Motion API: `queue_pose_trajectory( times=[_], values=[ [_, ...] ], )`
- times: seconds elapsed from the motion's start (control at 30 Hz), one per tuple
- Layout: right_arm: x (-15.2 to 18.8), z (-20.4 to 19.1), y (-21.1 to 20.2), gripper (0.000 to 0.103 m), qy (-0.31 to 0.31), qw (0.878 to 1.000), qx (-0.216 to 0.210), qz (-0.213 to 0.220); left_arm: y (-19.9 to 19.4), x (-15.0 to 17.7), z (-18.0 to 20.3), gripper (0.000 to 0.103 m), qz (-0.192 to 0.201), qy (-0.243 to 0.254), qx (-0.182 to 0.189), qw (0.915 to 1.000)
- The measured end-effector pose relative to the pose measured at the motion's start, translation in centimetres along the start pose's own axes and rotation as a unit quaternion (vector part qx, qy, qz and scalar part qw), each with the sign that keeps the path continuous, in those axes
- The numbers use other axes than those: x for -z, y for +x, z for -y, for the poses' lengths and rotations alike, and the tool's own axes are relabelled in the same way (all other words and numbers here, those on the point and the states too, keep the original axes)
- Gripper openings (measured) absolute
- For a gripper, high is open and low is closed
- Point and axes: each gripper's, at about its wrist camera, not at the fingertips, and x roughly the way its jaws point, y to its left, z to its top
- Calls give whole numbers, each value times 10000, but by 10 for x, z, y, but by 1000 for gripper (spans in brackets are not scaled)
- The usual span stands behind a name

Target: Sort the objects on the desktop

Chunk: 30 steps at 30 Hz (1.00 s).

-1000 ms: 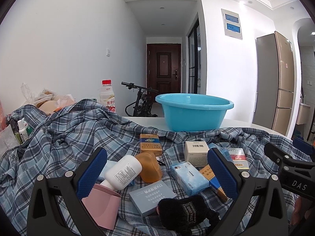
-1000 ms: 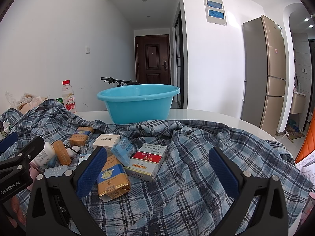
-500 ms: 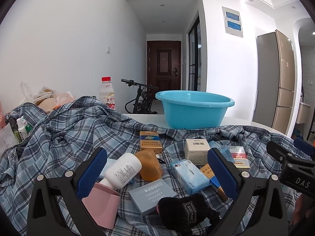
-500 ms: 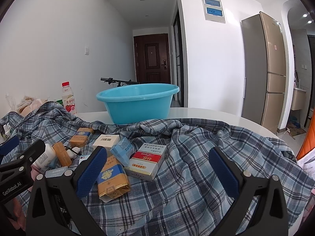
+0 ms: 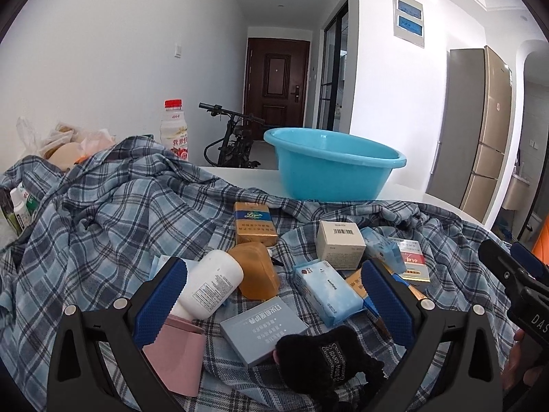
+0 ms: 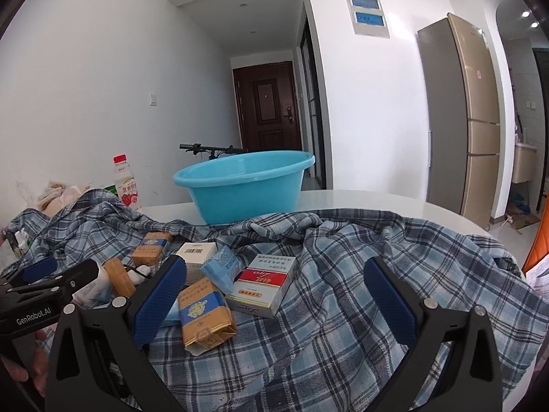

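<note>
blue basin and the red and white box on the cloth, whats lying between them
Only rumpled plaid cloth and a strip of white table. No object lies between the blue basin and the red and white box; the right wrist view shows it.

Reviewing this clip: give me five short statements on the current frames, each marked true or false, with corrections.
1. Both tools, left tool and right tool, are open and hold nothing. True.
2. The blue basin stands on the plaid cloth. False: it stands on the bare white table beyond the cloth's edge.
3. The white bottle lies on its side. True.
4. The red-and-white box is inside the basin. False: it lies on the cloth.
5. A red-capped drink bottle stands upright behind the cloth. True.
</note>
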Motion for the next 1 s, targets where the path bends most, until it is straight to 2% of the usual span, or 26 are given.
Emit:
queue_pose_trajectory(
  times=[0.07, 0.17, 0.27, 0.4, 0.63, 0.8, 1.0],
  values=[
    [-4, -2, 4, 103, -163, 9996, -82, -230, -2, -5, 1, 103, -103, 107, 37, 9999],
    [-9, -6, 4, 103, -568, 9979, -103, -297, 0, -12, -5, 103, -372, 137, 108, 9992],
    [-14, -9, 5, 103, -1006, 9930, -342, -520, 1, -17, -15, 103, -564, 83, 151, 9983],
    [-17, -12, 7, 103, -1428, 9871, -297, -660, -2, -23, -19, 103, -565, 212, 33, 9982],
    [-34, -15, 11, 103, -1407, 9873, -322, -670, -4, -43, 0, 103, -610, 613, -96, 9962],
    [-61, -19, 16, 103, -1536, 9852, -310, -700, -1, -70, 15, 103, -469, 816, 48, 9955],
    [-99, -21, 28, 103, -1701, 9836, -278, -533, 21, -103, 20, 103, -620, 694, 316, 9952]
  ],
)
